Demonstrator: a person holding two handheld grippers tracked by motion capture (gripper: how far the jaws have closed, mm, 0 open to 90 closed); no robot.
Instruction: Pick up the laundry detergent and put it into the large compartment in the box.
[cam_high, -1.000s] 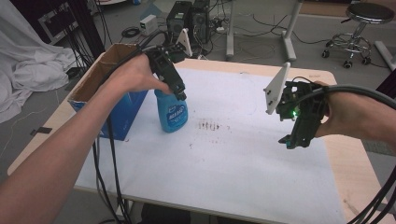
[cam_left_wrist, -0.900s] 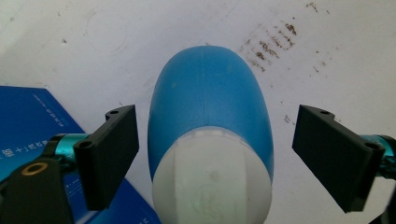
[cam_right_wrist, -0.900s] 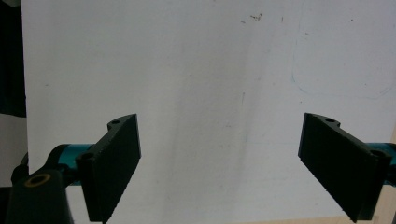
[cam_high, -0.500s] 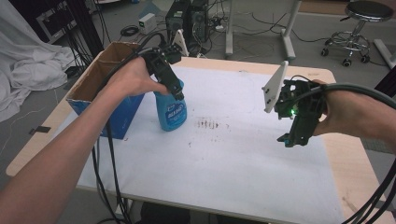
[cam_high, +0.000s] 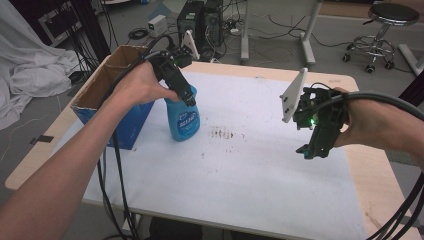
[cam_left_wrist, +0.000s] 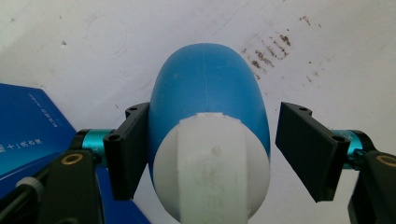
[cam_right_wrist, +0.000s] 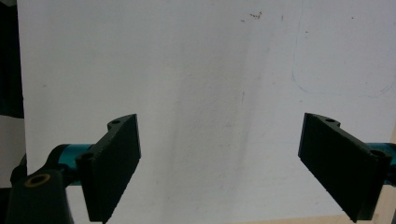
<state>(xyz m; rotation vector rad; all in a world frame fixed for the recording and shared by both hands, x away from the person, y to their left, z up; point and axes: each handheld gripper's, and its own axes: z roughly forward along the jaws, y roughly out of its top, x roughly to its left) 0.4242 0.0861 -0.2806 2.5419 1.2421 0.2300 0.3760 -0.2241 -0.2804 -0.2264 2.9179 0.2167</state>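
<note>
High view: the blue plastic spray bottle with a white cap (cam_high: 183, 120) stands upright on the white sheet covering the desk (cam_high: 260, 165), just beside the open blue cardboard box (cam_high: 111, 95) at the desk's left edge; what the box holds cannot be told. Left gripper view shows the bottle's (cam_left_wrist: 210, 135) white top between the jaws of the left hand-held gripper (cam_left_wrist: 215, 156), whose jaws have just been closing: one pad is against the bottle's side, the other is a little clear of it. A patch of brown specks (cam_high: 221, 134) marks the sheet right of the bottle. The right hand-held gripper (cam_high: 315, 145) hovers well apart at the right, jaws wide with nothing between them (cam_right_wrist: 219, 163). Compared with a second ago, the bottle stands where it did.
</note>
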